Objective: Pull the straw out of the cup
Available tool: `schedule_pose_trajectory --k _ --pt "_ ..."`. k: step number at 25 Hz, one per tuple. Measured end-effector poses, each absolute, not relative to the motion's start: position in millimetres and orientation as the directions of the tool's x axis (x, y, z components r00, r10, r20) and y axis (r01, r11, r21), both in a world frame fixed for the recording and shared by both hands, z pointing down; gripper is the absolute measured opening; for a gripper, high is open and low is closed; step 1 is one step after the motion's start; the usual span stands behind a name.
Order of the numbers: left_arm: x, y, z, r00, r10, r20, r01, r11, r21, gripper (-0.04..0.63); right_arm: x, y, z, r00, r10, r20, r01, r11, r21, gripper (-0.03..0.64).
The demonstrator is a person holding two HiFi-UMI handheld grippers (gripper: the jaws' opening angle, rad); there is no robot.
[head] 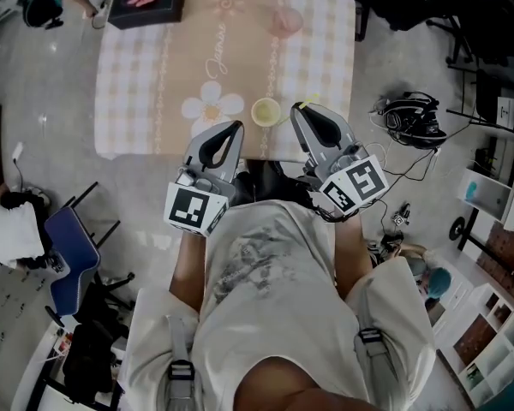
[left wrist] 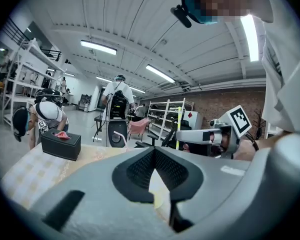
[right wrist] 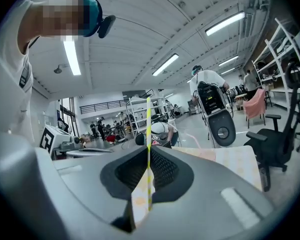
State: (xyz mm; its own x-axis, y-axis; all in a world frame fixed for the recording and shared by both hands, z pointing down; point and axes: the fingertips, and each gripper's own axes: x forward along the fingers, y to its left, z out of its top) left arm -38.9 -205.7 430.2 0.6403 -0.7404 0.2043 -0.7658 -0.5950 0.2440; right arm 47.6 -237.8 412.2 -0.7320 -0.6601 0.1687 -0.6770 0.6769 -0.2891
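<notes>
The right gripper (head: 300, 110) is holding the straw (right wrist: 149, 129). Its fingers (right wrist: 166, 170) are pressing together on the thin yellow-green tube, which is standing upright across the grip, with the longer part above the fingers and a shorter part below. The pale yellow cup (head: 265, 111) is sitting on the checked counter (head: 146, 84) near its front edge, between the 2 grippers and just left of the right gripper's tips. The straw's lower end is appearing to hang beside the cup rather than inside it, though the head view is showing this too small to confirm. The left gripper (head: 234, 128) is waiting just beside the cup on the other side, its fingers (left wrist: 140, 170) meeting at the tips with nothing between them. Any remaining travel is likely needing to run straight up along the straw's long axis, and the right gripper is the 1 placed to give it.
</notes>
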Motion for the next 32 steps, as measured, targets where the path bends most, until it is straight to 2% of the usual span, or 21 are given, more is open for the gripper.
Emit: schedule_pose_trajectory --k 4,18,32 --pt "-37 -205 409 0.641 -0.757 0.126 -0.758 -0.6 0.254 0.005 53 -225 403 -0.728 -0.668 0.151 -0.679 0.675 -0.287 0.023" --pt "-32 -189 400 0.673 -0.727 0.133 -0.735 -0.638 0.231 0.005 59 -194 398 -0.72 -0.677 0.151 -0.689 0.672 -0.271 0.021" --pt "-30 -227 399 0.68 -0.717 0.151 -0.73 -0.644 0.231 0.004 60 -231 396 -0.712 -0.681 0.171 -0.7 0.666 -0.257 0.021"
